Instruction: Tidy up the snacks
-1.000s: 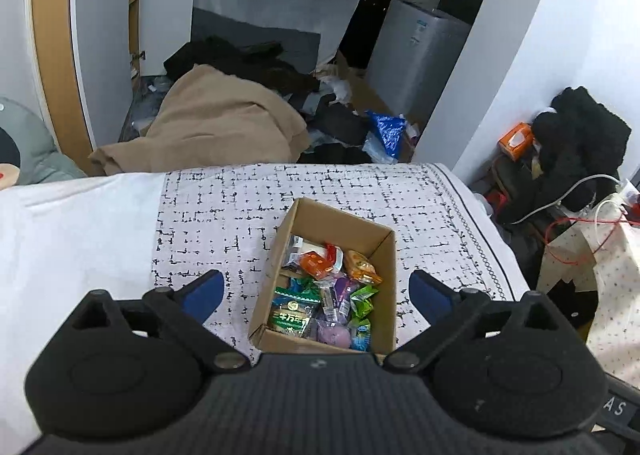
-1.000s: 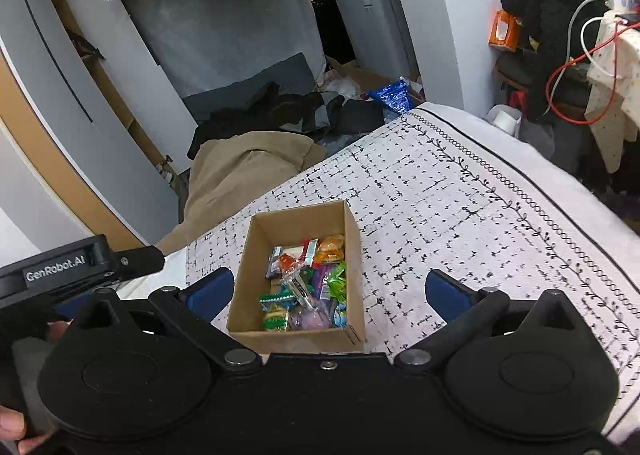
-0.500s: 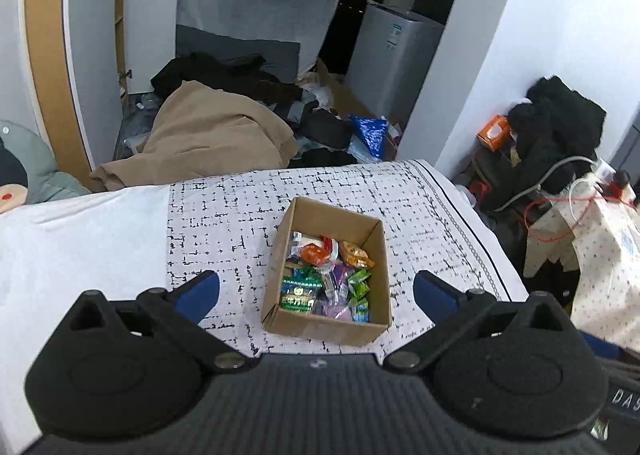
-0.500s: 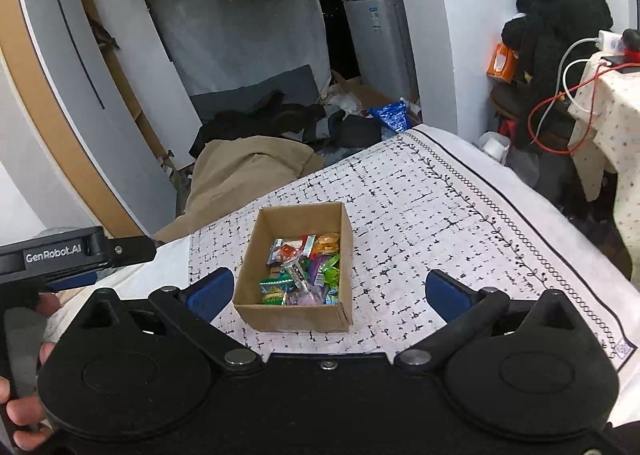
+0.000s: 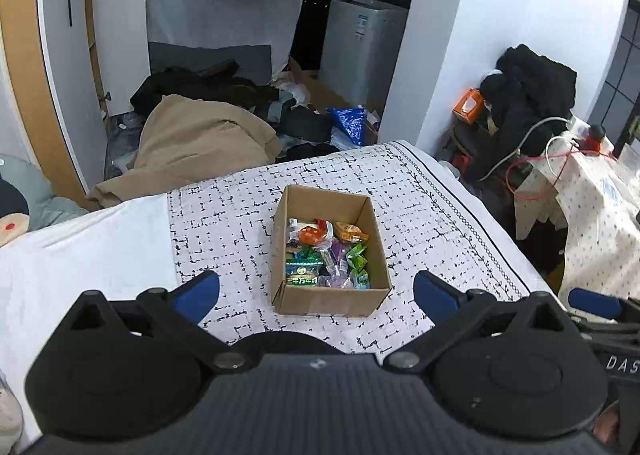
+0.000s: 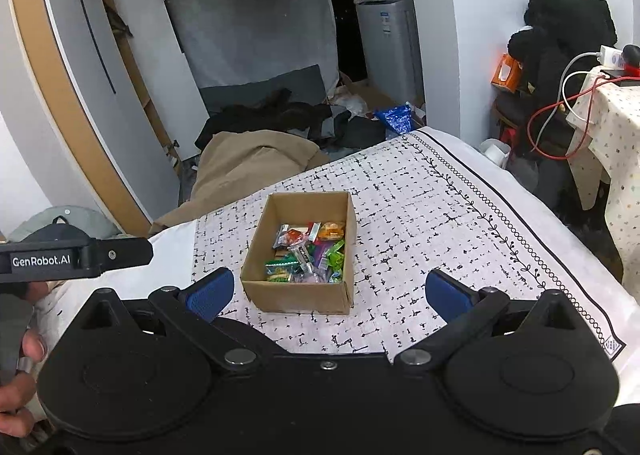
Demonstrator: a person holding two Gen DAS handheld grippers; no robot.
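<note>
Gaping empty, two tongs face one snack-filled cardboard box.

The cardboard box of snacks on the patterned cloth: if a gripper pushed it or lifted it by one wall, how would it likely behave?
The cardboard box is low, wide and flat-bottomed, so it should slide, not tip. The patterned cloth may bunch. Its thin open-top walls would probably flex under a one-sided pinch. The small wrapped snacks lie loose, so the load looks light and may shift if tilted.

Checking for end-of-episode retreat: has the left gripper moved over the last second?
Yes. The left gripper has pulled back and up: the cardboard box, lying on the patterned cloth, looks smaller and farther away.
</note>
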